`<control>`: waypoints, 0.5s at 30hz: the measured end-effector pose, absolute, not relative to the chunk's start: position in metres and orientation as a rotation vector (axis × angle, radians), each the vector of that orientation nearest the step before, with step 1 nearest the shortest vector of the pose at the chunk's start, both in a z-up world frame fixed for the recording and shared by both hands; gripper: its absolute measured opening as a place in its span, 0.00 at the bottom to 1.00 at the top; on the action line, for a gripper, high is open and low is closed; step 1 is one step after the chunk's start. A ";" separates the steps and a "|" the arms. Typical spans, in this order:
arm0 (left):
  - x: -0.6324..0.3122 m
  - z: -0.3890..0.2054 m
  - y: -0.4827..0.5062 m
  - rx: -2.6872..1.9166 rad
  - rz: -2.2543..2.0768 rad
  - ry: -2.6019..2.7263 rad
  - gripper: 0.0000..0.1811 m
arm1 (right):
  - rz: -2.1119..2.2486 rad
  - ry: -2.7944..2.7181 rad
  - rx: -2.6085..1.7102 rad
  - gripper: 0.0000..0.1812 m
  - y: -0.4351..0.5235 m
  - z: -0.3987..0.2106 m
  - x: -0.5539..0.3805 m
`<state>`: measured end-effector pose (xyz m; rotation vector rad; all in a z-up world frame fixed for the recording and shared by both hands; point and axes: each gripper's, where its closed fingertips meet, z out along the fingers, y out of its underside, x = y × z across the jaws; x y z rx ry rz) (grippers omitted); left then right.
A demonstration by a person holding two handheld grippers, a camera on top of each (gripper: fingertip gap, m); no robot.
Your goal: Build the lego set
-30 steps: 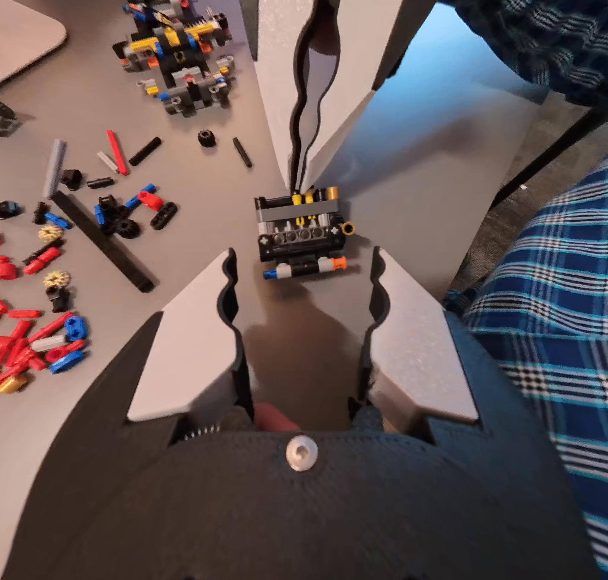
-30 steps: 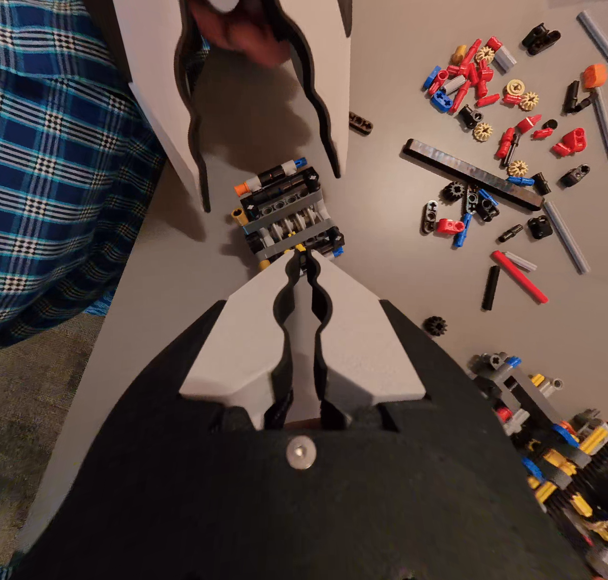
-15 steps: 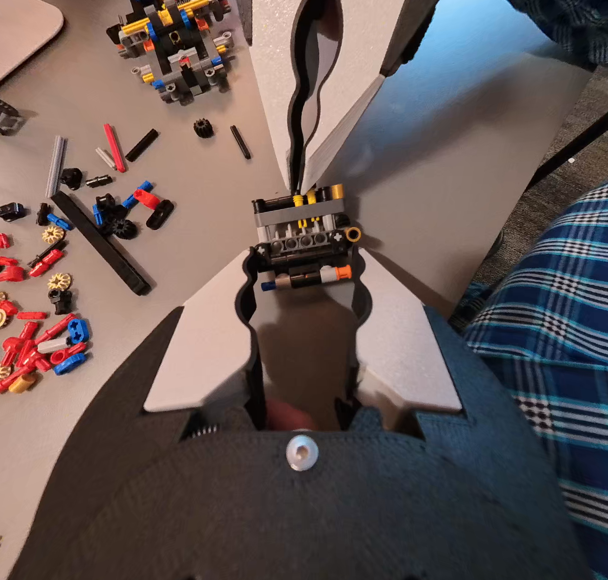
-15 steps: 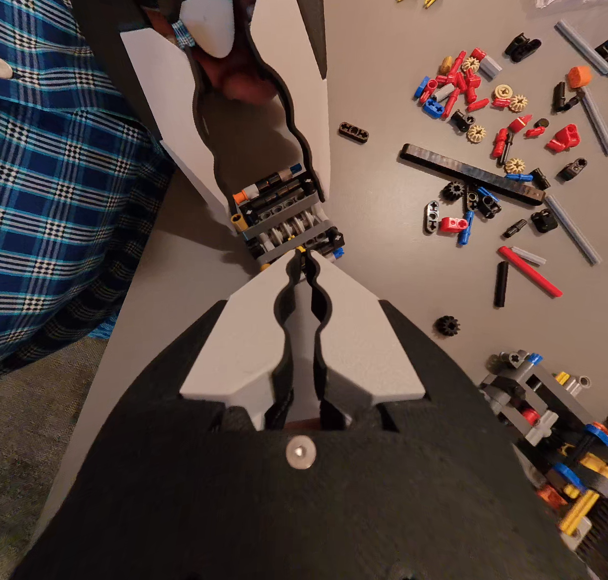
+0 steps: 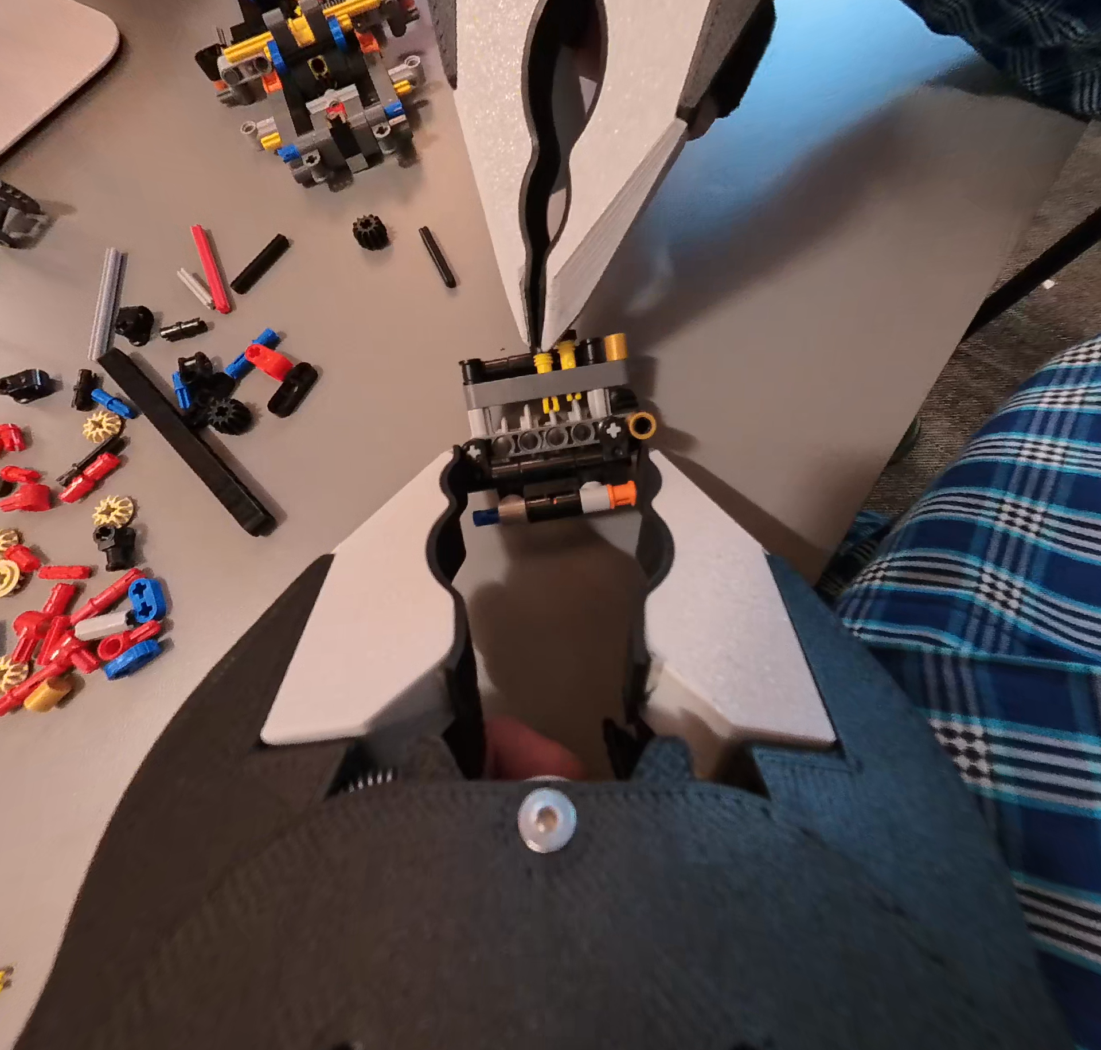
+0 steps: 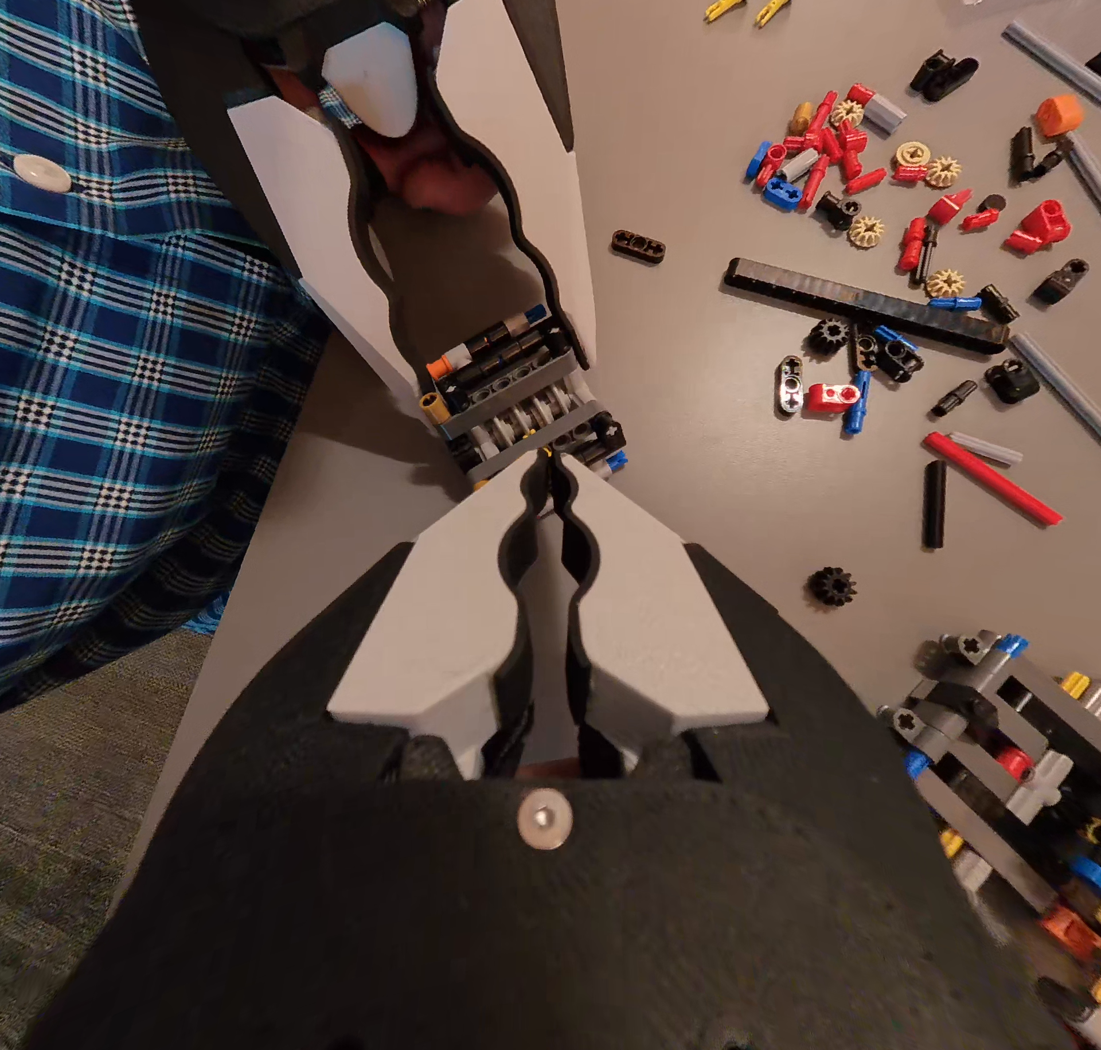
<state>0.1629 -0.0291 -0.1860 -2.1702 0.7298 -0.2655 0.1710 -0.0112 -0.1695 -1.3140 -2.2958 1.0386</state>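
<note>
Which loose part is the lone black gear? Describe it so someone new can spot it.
Start from the big model at the table's far end in the left wrist view. Just below its near edge lies the black gear, beside a short black axle. Unlike the other black gears, it lies away from the parts pile.

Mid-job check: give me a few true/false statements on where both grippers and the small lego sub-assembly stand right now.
1. The left gripper has its fingers on either side of the small lego sub-assembly. True.
2. The right gripper is wide open. False: its fingertips are pinched together at a yellow pin on the sub-assembly's far edge.
3. The sub-assembly is at the table's edge, close to the person's plaid shirt. True.
4. The large lego assembly is held in the left gripper. False: it sits apart on the table, ungripped.
5. The long black beam lies among loose parts, ungripped. True.
</note>
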 end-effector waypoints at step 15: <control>0.163 -0.185 -0.029 -2.165 -0.263 0.733 0.30 | 1.060 -2.247 -1.337 0.00 -0.007 -0.162 0.171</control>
